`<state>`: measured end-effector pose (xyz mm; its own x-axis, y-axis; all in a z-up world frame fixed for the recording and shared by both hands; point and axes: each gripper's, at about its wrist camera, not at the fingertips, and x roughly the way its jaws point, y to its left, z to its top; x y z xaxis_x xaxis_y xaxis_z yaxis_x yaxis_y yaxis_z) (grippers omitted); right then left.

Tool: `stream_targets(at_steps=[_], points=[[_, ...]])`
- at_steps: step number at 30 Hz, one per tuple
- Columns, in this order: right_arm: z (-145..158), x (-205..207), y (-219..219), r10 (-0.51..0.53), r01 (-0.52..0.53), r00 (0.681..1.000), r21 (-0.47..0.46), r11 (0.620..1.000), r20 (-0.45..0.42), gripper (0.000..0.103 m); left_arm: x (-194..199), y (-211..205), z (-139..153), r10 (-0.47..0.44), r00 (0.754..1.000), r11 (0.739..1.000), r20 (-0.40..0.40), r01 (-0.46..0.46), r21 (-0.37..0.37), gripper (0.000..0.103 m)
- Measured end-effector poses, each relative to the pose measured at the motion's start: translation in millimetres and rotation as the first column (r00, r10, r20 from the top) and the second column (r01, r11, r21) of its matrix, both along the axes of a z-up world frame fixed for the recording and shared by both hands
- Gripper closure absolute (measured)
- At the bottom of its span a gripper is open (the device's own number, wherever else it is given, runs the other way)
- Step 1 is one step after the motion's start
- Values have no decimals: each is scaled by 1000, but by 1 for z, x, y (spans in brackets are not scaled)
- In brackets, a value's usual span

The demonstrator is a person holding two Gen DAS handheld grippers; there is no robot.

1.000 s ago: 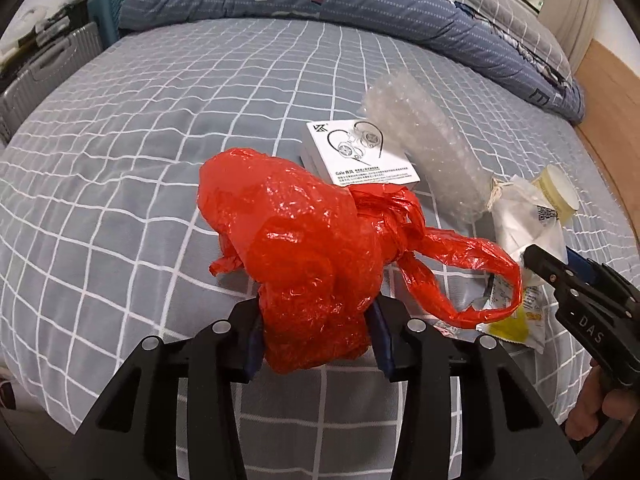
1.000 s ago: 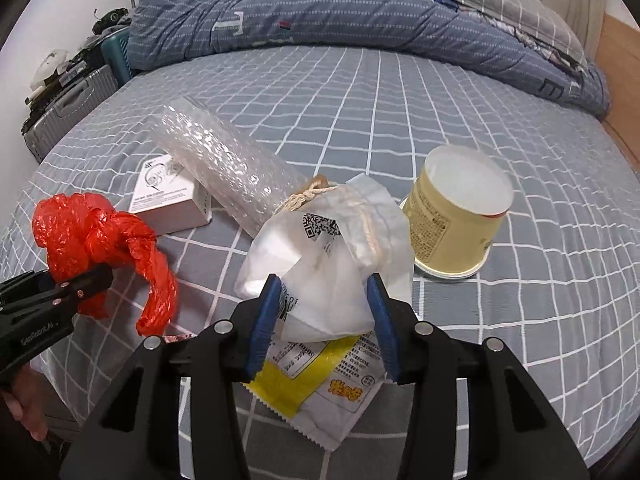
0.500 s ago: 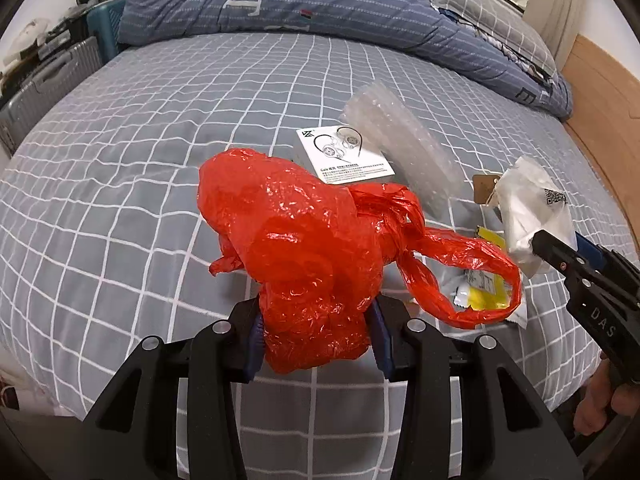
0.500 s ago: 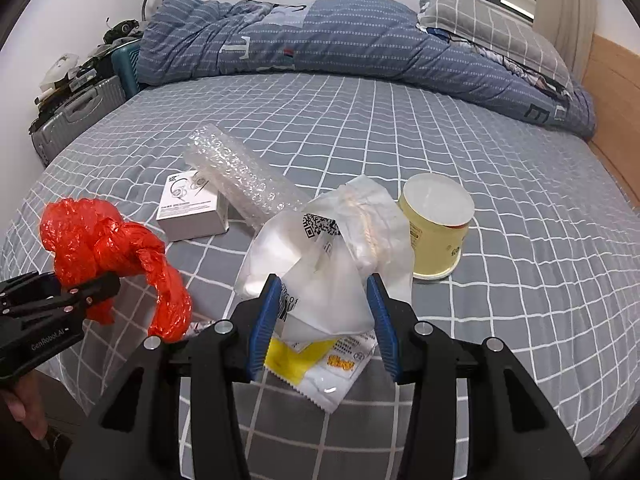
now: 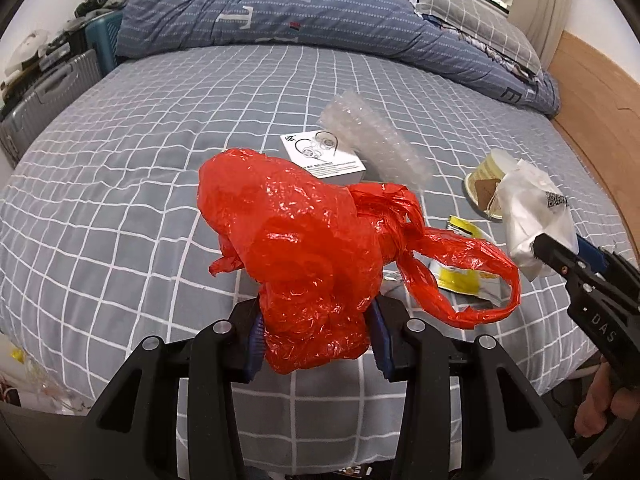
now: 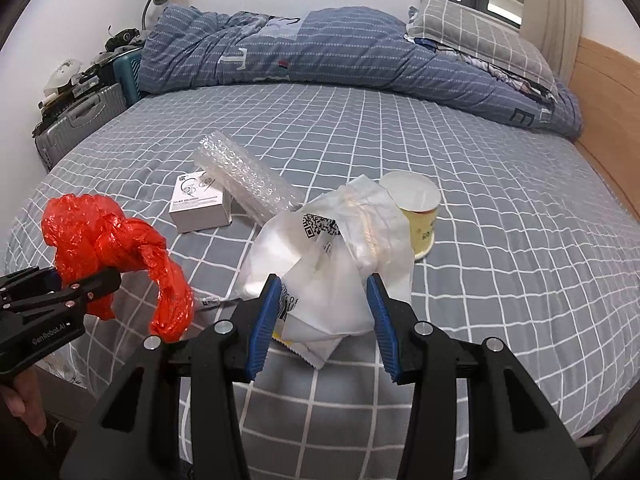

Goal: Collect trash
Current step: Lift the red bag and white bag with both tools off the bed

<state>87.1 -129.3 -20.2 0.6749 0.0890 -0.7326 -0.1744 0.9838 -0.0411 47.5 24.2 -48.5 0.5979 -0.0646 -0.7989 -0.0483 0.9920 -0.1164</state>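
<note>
My left gripper (image 5: 316,340) is shut on a crumpled red plastic bag (image 5: 296,248), held above the bed with one loop handle hanging to the right. The same red plastic bag (image 6: 100,236) and the left gripper (image 6: 76,280) show at the left of the right wrist view. My right gripper (image 6: 322,316) is shut on a white plastic bag (image 6: 328,256) with a QR code and a string; the white plastic bag (image 5: 532,216) also appears at the right in the left wrist view. A yellow-and-white wrapper (image 5: 460,276) lies on the bed under both bags.
On the grey checked bed (image 6: 500,216) lie a white earphone box (image 6: 200,204), a roll of bubble wrap (image 6: 248,180) and an upturned yellow paper cup (image 6: 416,212). A blue quilt (image 6: 320,52) and pillow fill the far side. Suitcases (image 6: 76,120) stand at the left.
Both grippers have risen and pulled back from the bed with their bags. The white bag has lifted clear of the wrapper and the cup.
</note>
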Motion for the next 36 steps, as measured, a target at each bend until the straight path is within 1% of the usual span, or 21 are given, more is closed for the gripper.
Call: stream_targets(at_steps=[16, 21, 28, 36], points=[[12, -49, -11, -8, 8, 1000, 9, 1000, 21, 60, -37, -14, 6, -28, 1000, 999, 5, 28, 15, 61], [17, -63, -13, -8, 7, 1000, 13, 1000, 26, 60, -52, -15, 7, -33, 999, 999, 5, 33, 7, 61], [17, -86, -16, -15, 14, 1000, 22, 1000, 19, 60, -73, -18, 10, -37, 999, 999, 13, 37, -1, 61], [12, -113, -16, -14, 13, 1000, 24, 1000, 7, 60, -94, -24, 11, -48, 999, 999, 14, 48, 10, 61]])
